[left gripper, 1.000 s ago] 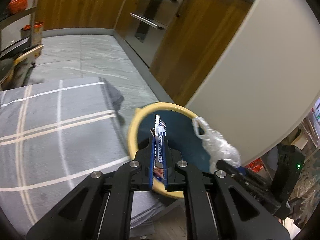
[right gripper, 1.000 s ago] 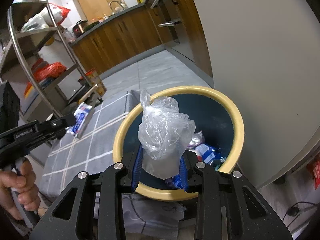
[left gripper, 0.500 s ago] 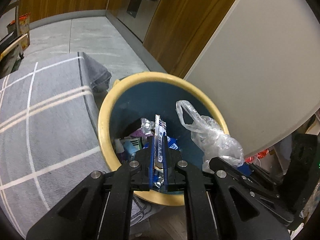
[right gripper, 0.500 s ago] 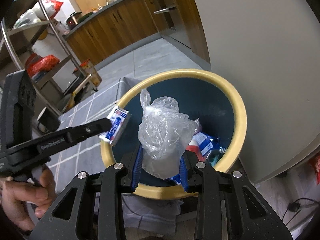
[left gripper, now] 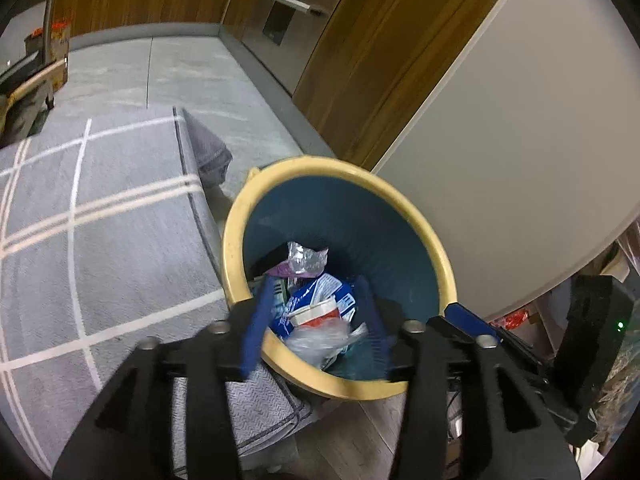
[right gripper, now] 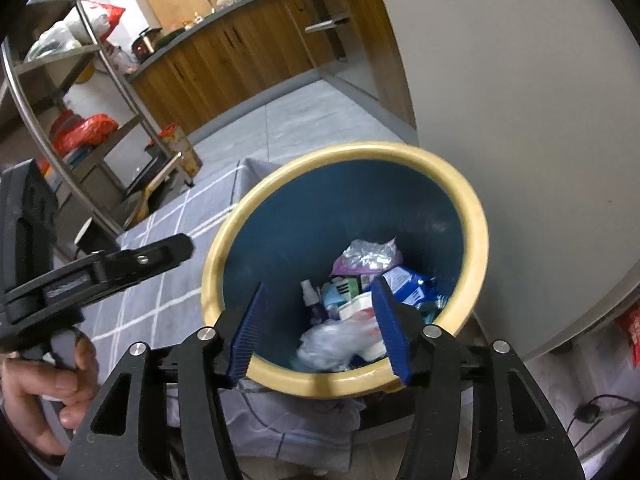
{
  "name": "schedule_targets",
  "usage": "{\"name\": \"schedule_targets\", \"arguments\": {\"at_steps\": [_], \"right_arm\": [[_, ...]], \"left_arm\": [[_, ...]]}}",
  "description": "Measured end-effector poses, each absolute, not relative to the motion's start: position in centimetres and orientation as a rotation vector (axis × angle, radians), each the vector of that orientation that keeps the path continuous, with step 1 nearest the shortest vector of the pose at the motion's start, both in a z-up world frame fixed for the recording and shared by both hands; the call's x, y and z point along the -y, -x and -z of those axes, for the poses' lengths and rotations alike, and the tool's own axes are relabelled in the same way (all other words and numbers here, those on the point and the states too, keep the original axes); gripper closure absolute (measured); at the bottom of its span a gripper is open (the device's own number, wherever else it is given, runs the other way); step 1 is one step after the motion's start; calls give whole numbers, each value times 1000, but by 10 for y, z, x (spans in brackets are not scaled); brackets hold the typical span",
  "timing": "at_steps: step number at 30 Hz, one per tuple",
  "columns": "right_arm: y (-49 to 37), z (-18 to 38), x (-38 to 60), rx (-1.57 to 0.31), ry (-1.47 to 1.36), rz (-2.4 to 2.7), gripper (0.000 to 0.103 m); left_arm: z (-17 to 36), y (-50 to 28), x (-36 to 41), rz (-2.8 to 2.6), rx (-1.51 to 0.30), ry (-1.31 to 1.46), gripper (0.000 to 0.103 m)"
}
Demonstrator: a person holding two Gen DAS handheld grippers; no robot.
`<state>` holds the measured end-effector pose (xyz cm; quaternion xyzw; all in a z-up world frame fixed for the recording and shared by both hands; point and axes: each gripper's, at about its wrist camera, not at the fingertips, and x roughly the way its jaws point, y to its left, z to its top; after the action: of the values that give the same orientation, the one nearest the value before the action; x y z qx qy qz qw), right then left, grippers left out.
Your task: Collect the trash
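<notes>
Clear plastic bag (right gripper: 336, 340) below hand-held gripper (right gripper: 320, 328)

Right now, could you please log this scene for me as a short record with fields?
setting: kitchen floor, grey rug
bin: blue trash bin with yellow rim, beside a white panel
bin contents: clear plastic bag, blue wrapper, cup, small bottle, other packets
left gripper: jaws opening, nothing between them, above the bin
right gripper: jaws opening, nothing between them, above the bin
</notes>
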<state>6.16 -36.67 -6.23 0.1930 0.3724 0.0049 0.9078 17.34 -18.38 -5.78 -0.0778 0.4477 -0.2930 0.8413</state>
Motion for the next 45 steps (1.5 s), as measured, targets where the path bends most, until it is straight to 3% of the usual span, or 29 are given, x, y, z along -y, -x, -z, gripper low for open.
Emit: {"name": "schedule_targets", "arguments": {"at_steps": [4,7,10,22,45], "right_arm": [[-50,53,369,-737,-384,12,36],[-41,45,368,-719,-351,25,33],[-33,39,366,-708,-322,34,27],[6,18,362,-635,-248,89,7],[33,6,362,-562,-238,117,5]], "left_arm": [[42,-161,180,626,-883,132,25],[31,-148,174,613,-824,95,12],[24,-140,169,607,-791,76,7],[24,-104,163,567,-751,-16,6],[17,-70,158,476,-724,-27,6]]}}
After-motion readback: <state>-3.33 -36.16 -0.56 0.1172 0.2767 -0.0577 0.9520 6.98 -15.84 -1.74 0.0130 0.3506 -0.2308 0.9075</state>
